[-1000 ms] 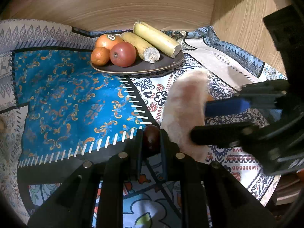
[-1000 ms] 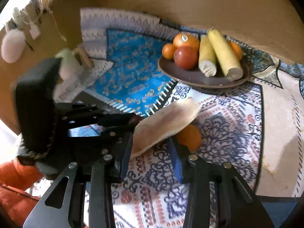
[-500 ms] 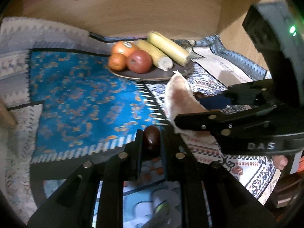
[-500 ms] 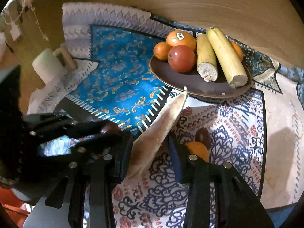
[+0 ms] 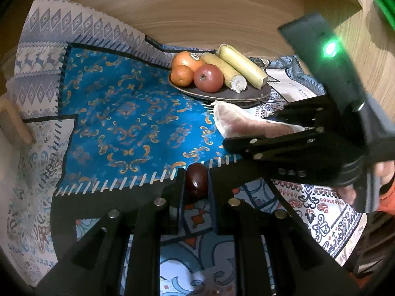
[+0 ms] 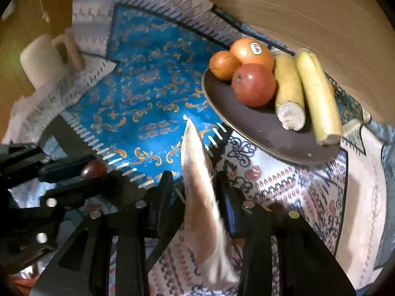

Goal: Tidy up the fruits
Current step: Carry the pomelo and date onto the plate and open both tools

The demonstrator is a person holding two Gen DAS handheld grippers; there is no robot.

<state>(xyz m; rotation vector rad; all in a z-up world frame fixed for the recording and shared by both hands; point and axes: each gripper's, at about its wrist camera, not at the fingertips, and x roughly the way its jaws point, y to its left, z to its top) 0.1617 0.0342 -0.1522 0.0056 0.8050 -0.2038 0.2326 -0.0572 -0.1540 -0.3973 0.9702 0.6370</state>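
Observation:
My left gripper (image 5: pixel 196 175) is shut on a small dark red date (image 5: pixel 196 181), held above the patterned cloth's blue panel edge. My right gripper (image 6: pixel 196 185) has a pale, flat pouch-like thing (image 6: pixel 197 172) standing on edge between its fingers, lifted off the cloth, and its jaws are closing on it. The pouch's tip points at the dark plate (image 6: pixel 259 133). On the plate lie a stickered orange (image 6: pixel 251 51), a small orange (image 6: pixel 223 65), a red apple (image 6: pixel 254 85) and two long yellow pieces (image 6: pixel 288 93). In the left wrist view the right gripper (image 5: pixel 246 130) crosses from the right with the pouch (image 5: pixel 234 123).
A patterned cloth (image 5: pixel 128 113) covers the table, with a wooden wall behind the plate (image 5: pixel 222 96). A cream mug (image 6: pixel 42 59) stands at the far left. A hand (image 5: pixel 385 172) grips the right tool's handle. The left gripper with its date (image 6: pixel 92 169) sits close beside the right one.
The right gripper carried the pouch leftward over the blue panel and turned it on edge. An orange and a dark fruit on the cloth slid out of its view. The left gripper kept its date.

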